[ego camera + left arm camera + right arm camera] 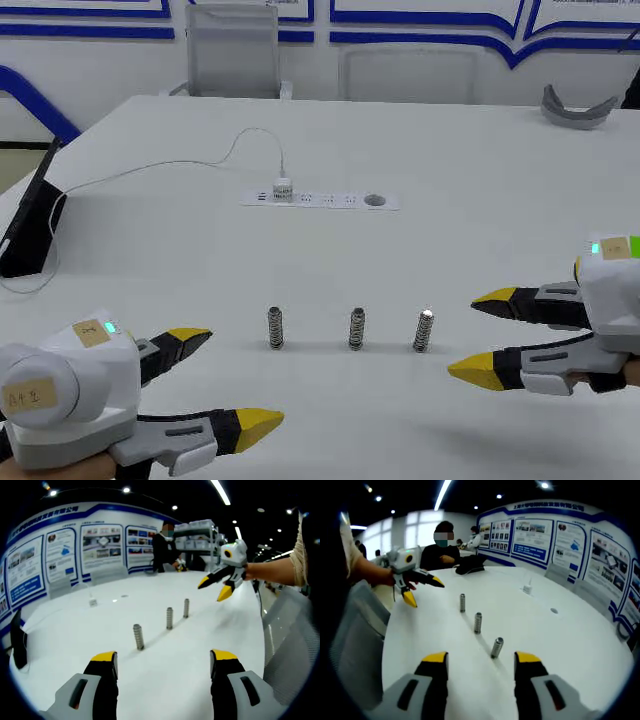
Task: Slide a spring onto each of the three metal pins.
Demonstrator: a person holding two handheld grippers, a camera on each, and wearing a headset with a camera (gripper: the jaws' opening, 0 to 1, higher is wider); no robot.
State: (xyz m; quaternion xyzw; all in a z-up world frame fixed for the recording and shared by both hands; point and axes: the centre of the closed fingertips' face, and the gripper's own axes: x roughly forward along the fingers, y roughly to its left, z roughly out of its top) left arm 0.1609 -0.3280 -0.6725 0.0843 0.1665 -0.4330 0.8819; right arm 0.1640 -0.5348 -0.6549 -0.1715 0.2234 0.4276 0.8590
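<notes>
Already each of the three upright metal pins wore its coil: the left spring [275, 329], the middle spring [357, 329] and the right spring [423, 335], above which the bright tip of the right pin [427, 316] showed. They stood in a row, apart from one another, on the white table [480, 180], between the two tongs. The left gripper [228, 383] hovered near the row's left end, jaws spread wide and holding nothing. The right gripper [485, 333] hung near the right spring, likewise agape and empty. Beyond the row a socket strip [330, 200] lay set in the tabletop, with a white charger [283, 188] plugged in. Its cable [150, 168] trailed toward a dark tablet [30, 225] at the left edge. A grey chair [232, 50] stood at the far side.
</notes>
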